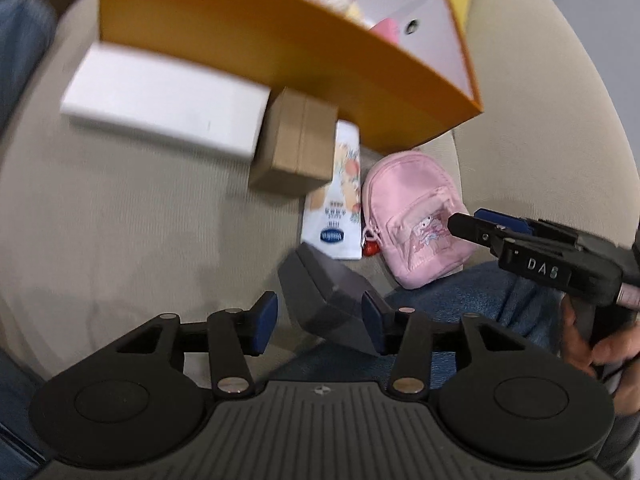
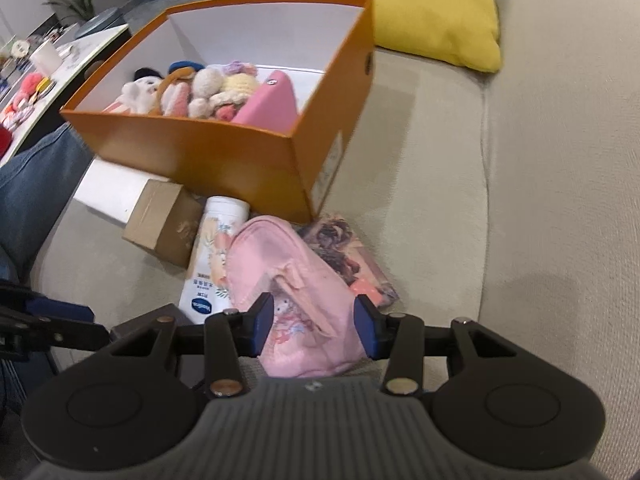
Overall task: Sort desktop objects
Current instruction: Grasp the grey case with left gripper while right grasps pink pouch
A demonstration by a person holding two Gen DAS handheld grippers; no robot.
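Left hand-held gripper (image 1: 318, 326): jaws apart, pointing steeply down at a dark grey box (image 1: 328, 304) on the sofa seat (image 1: 140, 220). The box sits tilted between the blue pads; the right pad looks right against its edge, the left pad is clear of it, so no grip.

Right hand-held gripper (image 2: 315, 326): jaws apart on either side of the pink mini backpack (image 2: 292, 280). The backpack's lower end lies between the pads; can't tell if they touch the fabric, and it isn't visibly squeezed. In the left wrist view the same gripper comes in from the right, with a hand (image 1: 592, 344) on its grip, over a denim-clad leg (image 1: 460, 300).

Just beyond, touching the backpack's left side: a white lotion tube (image 2: 208, 264) lying flat. Left of that, a small brown cardboard box (image 2: 164, 220), then a flat white box (image 1: 160, 100) against it. A printed booklet (image 2: 352, 256) lies partly under the backpack's right side.

Behind all of these: an open orange box (image 2: 192, 156) with white interior, holding plush and crocheted toys (image 2: 200, 88) and a pink pouch (image 2: 272, 100) leaning at the right end.

Farthest: a yellow cushion (image 2: 400, 8) on the sofa back.
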